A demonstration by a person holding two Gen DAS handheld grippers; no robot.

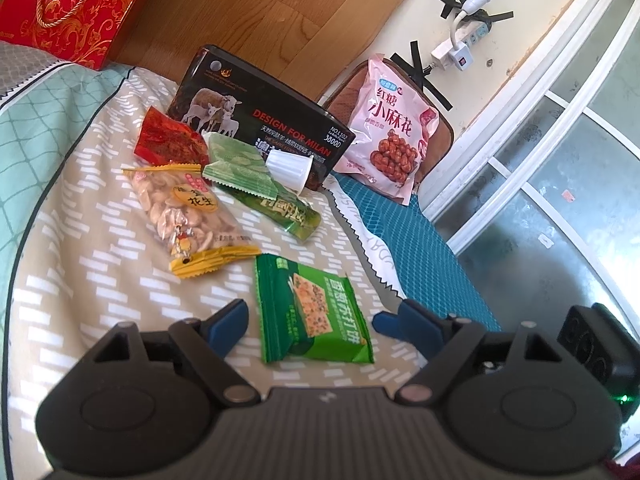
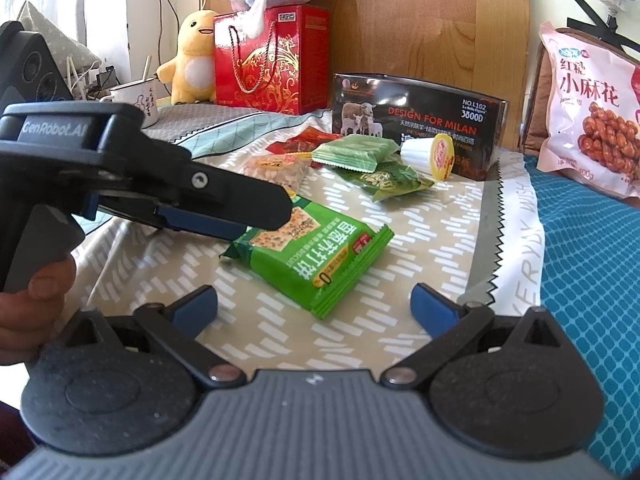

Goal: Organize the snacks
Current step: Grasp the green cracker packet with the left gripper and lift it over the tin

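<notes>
A green cracker packet point(image 1: 314, 314) point(image 2: 316, 258) lies on the patterned cloth. My left gripper point(image 1: 310, 320) is open with its blue fingers on either side of the packet. In the right wrist view the left gripper's fingers point(image 2: 240, 208) reach over the packet's far left corner. My right gripper point(image 2: 314, 304) is open and empty just in front of the packet. Further back lie a peanut bag point(image 1: 188, 216), a red packet point(image 1: 170, 140), two green packets point(image 1: 240, 168) point(image 1: 290, 212) and a jelly cup point(image 1: 288, 168) point(image 2: 434, 154), in front of a black box point(image 1: 260, 120) point(image 2: 420, 120).
A pink twist-snack bag point(image 1: 394, 124) point(image 2: 592, 112) leans on a brown cushion at the right. A red gift bag point(image 2: 268, 60), plush toys point(image 2: 192, 60) and an enamel mug point(image 2: 136, 98) stand at the back left. A blue mat point(image 2: 592, 260) lies to the right.
</notes>
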